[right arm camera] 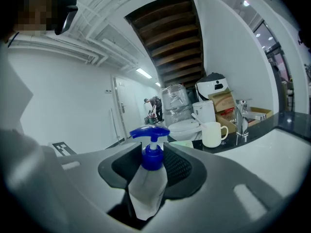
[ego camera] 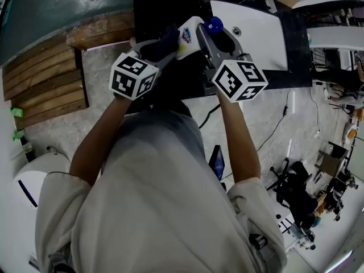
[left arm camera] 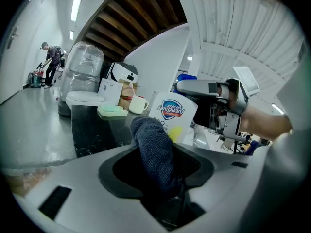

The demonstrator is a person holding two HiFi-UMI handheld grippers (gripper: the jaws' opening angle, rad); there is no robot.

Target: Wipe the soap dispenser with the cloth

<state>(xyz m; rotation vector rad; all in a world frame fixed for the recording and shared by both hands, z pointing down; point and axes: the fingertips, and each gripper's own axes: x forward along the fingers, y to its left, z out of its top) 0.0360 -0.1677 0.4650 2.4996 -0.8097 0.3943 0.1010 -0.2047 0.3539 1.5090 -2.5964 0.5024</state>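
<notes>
Soap dispenser (right arm camera: 147, 188): white bottle with a blue pump head, held up off the worktop (ego camera: 153, 7). The right tongs (ego camera: 215, 34) are clamped on it at the shoulder, just under the pump. Its long axis is tilted, with the pump end up and out past the tong tips and the base slanting down toward the left tongs (ego camera: 165, 46). The labelled face is turned that way too.

The left tongs are closed on a dark blue cloth (left arm camera: 155, 152), and a bunched wad of it sticks out beyond the tips. The bottle lies straight ahead of the wad, right at its tip, low on the label. Whether the two touch or sit just apart cannot be told.

Judgement: the wiping stroke is in hand or about to begin. The left hand does the work and is nearer the label, while the right only steadies. The stroke should run along the bottle's length, base to shoulder.

Beyond: white sink (ego camera: 250, 33) just past the right tongs. Mug (right arm camera: 212, 134) and tap (right arm camera: 241, 116) stand further back.
</notes>
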